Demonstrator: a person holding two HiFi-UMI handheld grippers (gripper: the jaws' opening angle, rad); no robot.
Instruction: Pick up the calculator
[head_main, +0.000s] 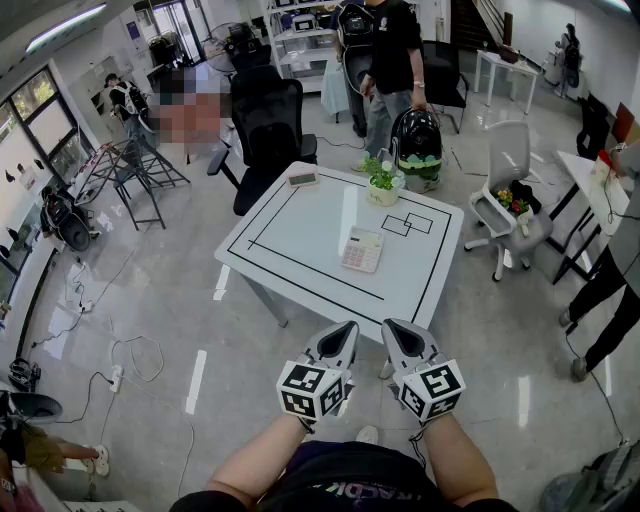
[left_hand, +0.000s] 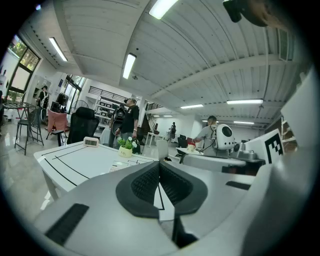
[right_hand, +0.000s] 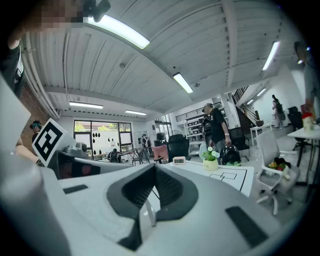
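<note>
On the white square counter (head_main: 300, 235) marked with black lines lies the cream rectangular calculator with pale pink keys (head_main: 362, 249). It sits flat, inside the black outline and towards the counter's near edge, with bare surface all round it. Its long axis appears to run from the counter's near edge towards its far edge, roughly in line with the way both grippers point.

Short of the counter's near edge, over the floor, the left gripper (head_main: 345, 330) and the right gripper (head_main: 392, 330) are held side by side, well apart from the calculator. Each gripper view shows the ribbed dark pads pressed together with nothing between them, so both are empty.

Bearing: the calculator lies straight ahead of the pair and beyond the counter's near edge, almost on the line between them. It is marginally closer to the left gripper's line, but neither is clearly the nearer.

Assessment: the approach has not started. The coming move calls for a reach forward over the counter's near edge, the jaws spread first, then closed across the calculator's short width.

A small white pot of green plant (head_main: 383, 183) and a small white digital clock (head_main: 302, 179) stand at the counter's far side, clear of that path.
</note>
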